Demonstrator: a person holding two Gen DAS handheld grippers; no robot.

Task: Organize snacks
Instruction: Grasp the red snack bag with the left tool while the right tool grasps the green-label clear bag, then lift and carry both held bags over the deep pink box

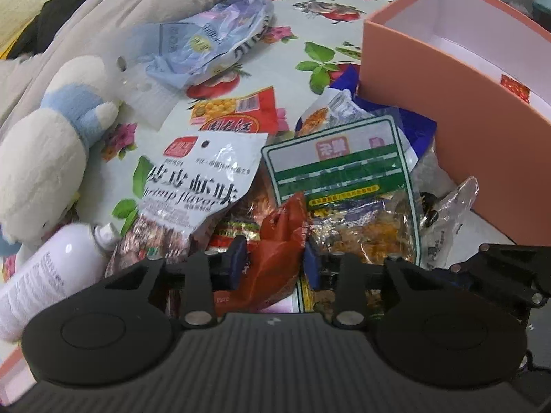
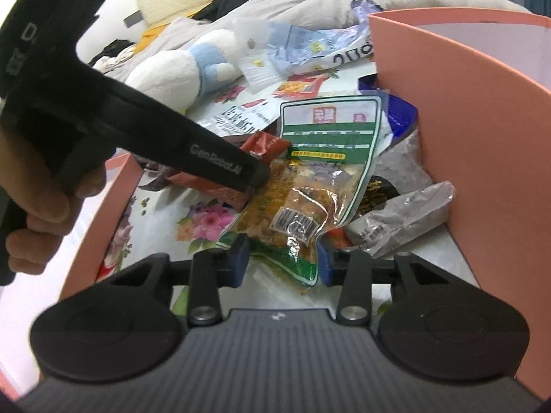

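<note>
A pile of snack packets lies on a flowered tablecloth beside a pink box (image 1: 447, 79). My left gripper (image 1: 275, 261) is open with its fingers either side of a red packet (image 1: 279, 241), which also shows in the right wrist view (image 2: 265, 144). My right gripper (image 2: 282, 258) is open around the bottom edge of a green-bordered clear packet (image 2: 310, 186) of orange snacks, also in the left wrist view (image 1: 344, 172). A silver shrimp-flavour packet (image 1: 193, 186) lies to the left. A small red item (image 1: 515, 87) lies inside the box.
A white and blue plush toy (image 1: 51, 144) and a white bottle (image 1: 44, 268) lie at the left. A blue-lilac bag (image 1: 213, 38) lies further back. A crinkled clear packet (image 2: 406, 213) sits against the box wall (image 2: 482, 137). A pink lid edge (image 2: 110, 213) is at the left.
</note>
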